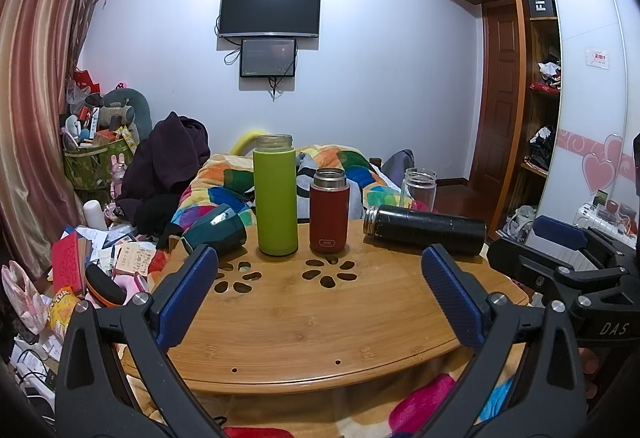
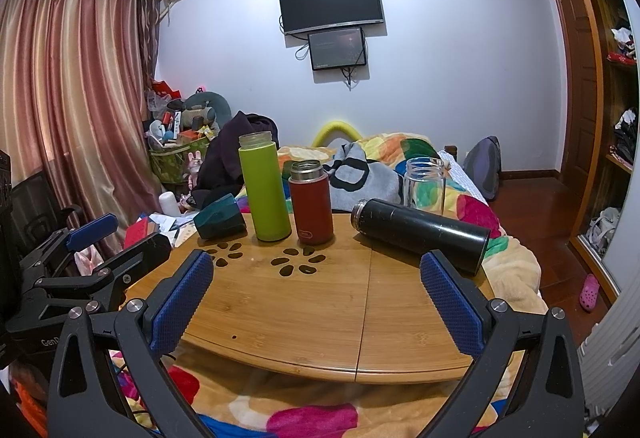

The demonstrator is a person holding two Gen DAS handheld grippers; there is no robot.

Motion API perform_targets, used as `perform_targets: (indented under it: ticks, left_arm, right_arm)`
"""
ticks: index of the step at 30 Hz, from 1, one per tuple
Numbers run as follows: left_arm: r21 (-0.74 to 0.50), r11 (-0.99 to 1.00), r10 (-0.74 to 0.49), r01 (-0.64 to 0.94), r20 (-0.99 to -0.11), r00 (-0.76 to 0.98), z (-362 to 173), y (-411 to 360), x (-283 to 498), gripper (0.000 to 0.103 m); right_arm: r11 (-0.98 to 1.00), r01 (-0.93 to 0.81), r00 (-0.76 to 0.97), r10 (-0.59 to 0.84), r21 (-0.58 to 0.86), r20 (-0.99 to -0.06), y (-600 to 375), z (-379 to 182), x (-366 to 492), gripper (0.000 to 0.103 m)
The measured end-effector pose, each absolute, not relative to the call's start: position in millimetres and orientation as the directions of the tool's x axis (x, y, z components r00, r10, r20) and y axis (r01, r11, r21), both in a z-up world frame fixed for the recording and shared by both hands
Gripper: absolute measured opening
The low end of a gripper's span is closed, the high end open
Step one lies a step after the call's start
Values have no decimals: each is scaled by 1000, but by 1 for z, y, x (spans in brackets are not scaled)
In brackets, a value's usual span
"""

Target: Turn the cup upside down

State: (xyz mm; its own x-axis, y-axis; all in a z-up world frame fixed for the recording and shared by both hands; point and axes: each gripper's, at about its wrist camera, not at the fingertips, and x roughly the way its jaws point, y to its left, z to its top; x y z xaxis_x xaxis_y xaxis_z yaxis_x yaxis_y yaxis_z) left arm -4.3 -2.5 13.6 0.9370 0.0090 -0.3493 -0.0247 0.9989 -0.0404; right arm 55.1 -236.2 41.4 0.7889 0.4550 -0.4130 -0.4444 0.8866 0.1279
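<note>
Standing upright near the back of a round bamboo table point(image 1: 312, 326) are a tall green flask point(image 1: 276, 198) and, just beside it on the right, a shorter red flask point(image 1: 328, 212); both have open tops facing up. Left of the green flask, a dark teal cup point(image 1: 216, 232) lies on its side at the table's edge, its base facing the camera. Right of the red flask, a black flask point(image 1: 426, 228) lies on its side with its metal mouth pointing toward the red one. Behind the black flask, a clear glass jar point(image 1: 419, 187) stands upright, apparently on the bed beyond the table.

Left gripper point(image 1: 318, 290) hovers over the near half of the table with its blue-padded fingers spread wide apart, holding nothing. Right gripper point(image 2: 316, 298) hovers likewise over the near edge, fingers spread wide and empty; one pad sits just in front of the black flask's base, though contact cannot be judged. Each gripper shows at the edge of the other's view.

Flower-shaped cutouts point(image 2: 298, 262) pierce the table in front of the two upright flasks. Behind the table lies a bed with a multicoloured quilt point(image 2: 420, 154), and a dark TV point(image 2: 331, 2) hangs on the far wall.
</note>
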Motion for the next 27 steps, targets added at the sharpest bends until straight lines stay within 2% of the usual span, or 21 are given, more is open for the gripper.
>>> perform_targets:
  ticks: [27]
  left_arm:
    - [-41,999,9,-24,-345,939,15,-2,-7,103]
  right_arm:
    - [886,-446,789,457,129,-411,-237,41,55,103]
